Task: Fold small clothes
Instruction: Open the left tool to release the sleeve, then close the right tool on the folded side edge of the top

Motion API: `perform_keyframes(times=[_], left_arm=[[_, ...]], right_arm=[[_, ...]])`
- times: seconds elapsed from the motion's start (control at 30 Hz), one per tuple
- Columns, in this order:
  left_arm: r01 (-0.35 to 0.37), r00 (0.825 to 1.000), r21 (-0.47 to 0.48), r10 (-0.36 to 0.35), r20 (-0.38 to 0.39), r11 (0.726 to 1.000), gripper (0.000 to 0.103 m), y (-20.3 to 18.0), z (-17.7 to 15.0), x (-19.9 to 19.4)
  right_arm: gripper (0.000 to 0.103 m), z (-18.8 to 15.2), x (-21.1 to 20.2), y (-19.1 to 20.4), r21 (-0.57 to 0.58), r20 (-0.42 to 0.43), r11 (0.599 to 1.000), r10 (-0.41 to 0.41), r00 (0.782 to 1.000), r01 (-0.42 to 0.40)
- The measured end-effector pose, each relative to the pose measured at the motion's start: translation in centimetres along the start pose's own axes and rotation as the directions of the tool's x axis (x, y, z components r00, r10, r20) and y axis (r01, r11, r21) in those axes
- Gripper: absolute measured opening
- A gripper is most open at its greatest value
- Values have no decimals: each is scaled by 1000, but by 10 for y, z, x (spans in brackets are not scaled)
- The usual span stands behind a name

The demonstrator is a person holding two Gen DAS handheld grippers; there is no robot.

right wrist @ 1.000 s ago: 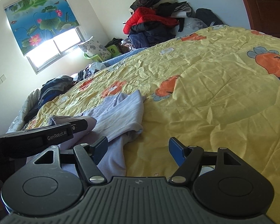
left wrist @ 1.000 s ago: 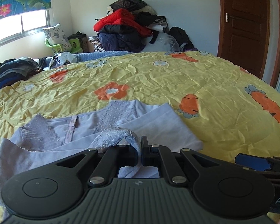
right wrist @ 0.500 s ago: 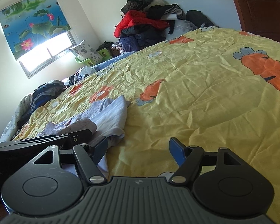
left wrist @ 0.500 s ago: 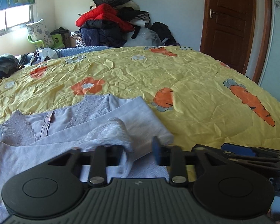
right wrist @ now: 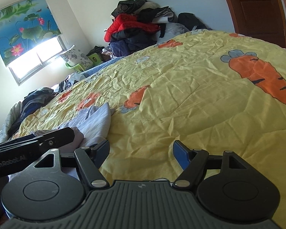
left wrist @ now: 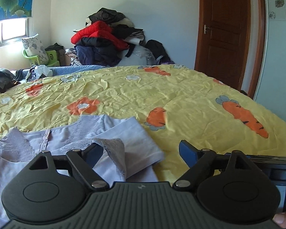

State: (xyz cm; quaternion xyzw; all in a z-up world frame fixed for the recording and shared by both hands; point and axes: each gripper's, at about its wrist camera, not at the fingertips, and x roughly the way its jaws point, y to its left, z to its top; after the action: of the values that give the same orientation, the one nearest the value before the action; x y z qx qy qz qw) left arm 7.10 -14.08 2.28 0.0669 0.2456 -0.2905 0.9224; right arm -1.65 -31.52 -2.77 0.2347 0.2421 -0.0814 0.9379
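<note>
Left wrist view: top (left wrist: 97, 145) on bed (left wrist: 181, 99), one side folded in.
Left gripper (left wrist: 138, 153): just opening wide, lace edge draped over one finger, unpinched.
Right gripper (right wrist: 141, 152): wide, empty.
Left to do: further folds.

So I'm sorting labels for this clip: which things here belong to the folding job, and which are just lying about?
Job:
lilac lace-trimmed top
left gripper, open
right gripper, open
yellow bedspread

Lying about:
heap of coats
floral pillow
dark clothes pile
</note>
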Motion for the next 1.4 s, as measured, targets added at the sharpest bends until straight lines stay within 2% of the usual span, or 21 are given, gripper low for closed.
perform_keyframes(times=[0.23,0.4,0.47,0.53,0.6,0.67,0.73,0.77,0.87,0.93,1.0,1.07,1.13,1.17,1.3,1.33,1.4], left_arm=[[67,998,34,-67,-2,997,87,-14,3,1],[91,995,131,-85,-53,987,88,-27,-6,9],[90,995,163,-80,-65,983,88,-31,-10,11],[88,995,193,-76,-71,977,88,-35,-14,12],[77,996,233,-62,-70,969,88,-40,-18,13],[55,997,285,-38,-66,957,88,-47,-22,14],[33,998,331,-15,-57,943,88,-53,-26,14],[24,999,348,-6,-52,937,88,-55,-27,14],[0,999,384,20,-47,923,89,-59,-31,16],[13,996,355,20,-89,935,90,-55,-33,22],[28,994,334,7,-105,942,90,-50,-33,23],[42,994,316,-7,-111,948,90,-47,-33,23],[14,995,337,19,-94,942,90,-49,-34,24],[21,994,338,15,-104,941,90,-50,-34,25],[32,993,317,7,-121,948,90,-48,-37,27],[23,993,319,16,-119,947,90,-47,-38,27],[16,993,320,23,-119,947,90,-46,-38,27]], right_arm=[[74,3,-5,-14,17,19,999,-41,999,41],[74,19,-9,-21,18,53,998,-62,997,61],[76,34,-13,-14,-28,79,999,-42,996,44],[81,53,-11,3,-139,57,990,4,998,4],[81,71,-5,28,-280,-10,957,71,997,-71],[83,85,3,53,-387,-83,906,148,986,-169],[86,91,13,83,-495,-171,829,199,965,-259],[86,90,18,95,-535,-208,795,205,956,-287],[87,78,33,134,-628,-354,669,209,912,-397],[90,71,38,147,-658,-381,636,180,907,-402],[90,71,47,150,-651,-415,638,155,897,-411],[82,71,50,147,-626,-452,638,172,875,-449],[33,68,55,146,-629,-476,639,135,869,-443],[27,67,56,143,-628,-481,638,134,867,-446],[23,62,58,137,-623,-504,626,137,853,-468],[16,61,57,137,-627,-496,628,134,858,-461],[14,60,53,135,-645,-461,636,118,880,-423]])
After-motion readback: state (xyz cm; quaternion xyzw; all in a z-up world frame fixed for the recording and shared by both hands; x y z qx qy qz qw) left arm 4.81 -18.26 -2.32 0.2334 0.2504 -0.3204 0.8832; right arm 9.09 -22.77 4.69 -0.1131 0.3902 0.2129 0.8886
